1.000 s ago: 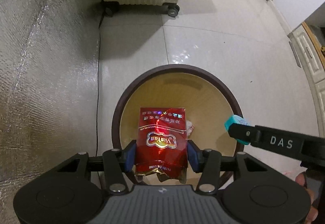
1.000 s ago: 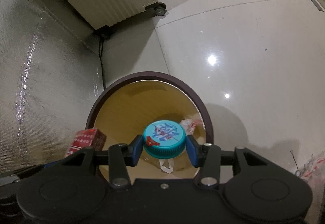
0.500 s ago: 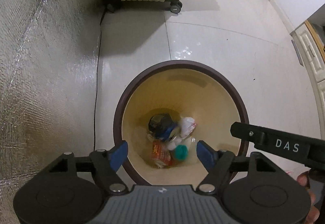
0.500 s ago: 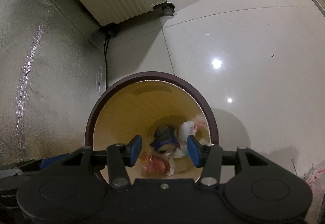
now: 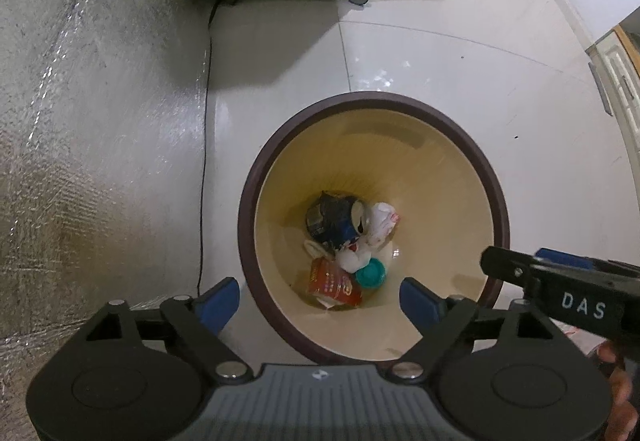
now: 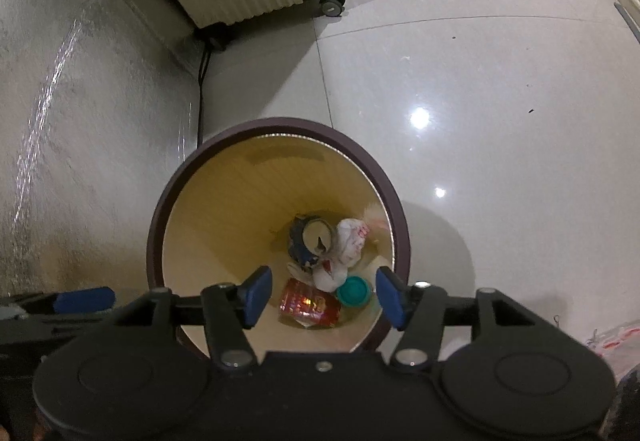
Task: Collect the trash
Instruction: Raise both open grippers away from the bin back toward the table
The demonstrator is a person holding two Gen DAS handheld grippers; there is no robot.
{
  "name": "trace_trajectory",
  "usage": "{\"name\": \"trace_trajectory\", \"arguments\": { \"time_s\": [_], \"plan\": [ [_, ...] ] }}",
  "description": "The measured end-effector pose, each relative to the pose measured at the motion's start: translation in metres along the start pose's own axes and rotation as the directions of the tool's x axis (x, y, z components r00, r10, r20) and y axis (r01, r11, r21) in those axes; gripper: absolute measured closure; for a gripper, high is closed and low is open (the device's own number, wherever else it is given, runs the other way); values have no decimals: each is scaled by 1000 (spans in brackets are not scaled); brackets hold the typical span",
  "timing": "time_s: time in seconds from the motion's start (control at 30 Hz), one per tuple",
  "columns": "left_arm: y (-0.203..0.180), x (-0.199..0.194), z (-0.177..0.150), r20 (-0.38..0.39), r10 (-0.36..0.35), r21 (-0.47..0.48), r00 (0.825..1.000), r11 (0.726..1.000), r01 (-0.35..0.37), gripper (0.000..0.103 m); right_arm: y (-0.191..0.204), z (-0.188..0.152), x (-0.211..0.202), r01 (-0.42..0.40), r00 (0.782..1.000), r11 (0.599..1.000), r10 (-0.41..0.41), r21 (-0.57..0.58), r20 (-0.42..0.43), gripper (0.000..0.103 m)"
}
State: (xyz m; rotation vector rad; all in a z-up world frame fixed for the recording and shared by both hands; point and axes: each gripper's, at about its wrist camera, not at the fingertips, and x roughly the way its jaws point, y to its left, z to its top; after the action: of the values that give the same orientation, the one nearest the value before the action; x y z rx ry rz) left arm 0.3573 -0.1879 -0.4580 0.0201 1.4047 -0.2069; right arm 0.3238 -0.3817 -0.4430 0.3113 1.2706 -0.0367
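Both the left claw (image 5: 320, 299) and right claw (image 6: 322, 295) are opening empty, their red packet (image 5: 334, 285) and teal cap (image 5: 370, 273) now lying below them in the bin (image 5: 256, 177), so this load is collected.

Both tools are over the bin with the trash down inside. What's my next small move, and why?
Probably lift both tools up and away from the bin to look for more trash. The left tool and right tool have nothing between their fingers, and their jaws are opening. The red packet and teal cap already lie at the bottom.
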Motion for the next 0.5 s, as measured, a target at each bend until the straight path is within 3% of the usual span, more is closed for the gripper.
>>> {"name": "trace_trajectory", "arguments": {
  "time_s": [0.17,0.23,0.37,0.5],
  "plan": [
    [10,-4,-1,-11,24,-30,1000,999,-24,4,-2,-7,-7,27,1000,999,-27,-35,2,33],
    [13,-6,-1,-16,36,-39,999,999,-36,2,-3,-9,-9,36,999,999,-36,-39,4,26],
    [16,-10,-2,-17,48,-45,999,998,-48,0,-6,-12,-12,57,998,997,-56,-48,10,23],
    [18,-13,-4,-31,64,-40,997,997,-65,0,-8,-16,-16,85,996,995,-84,-54,18,5]
  ]
}}
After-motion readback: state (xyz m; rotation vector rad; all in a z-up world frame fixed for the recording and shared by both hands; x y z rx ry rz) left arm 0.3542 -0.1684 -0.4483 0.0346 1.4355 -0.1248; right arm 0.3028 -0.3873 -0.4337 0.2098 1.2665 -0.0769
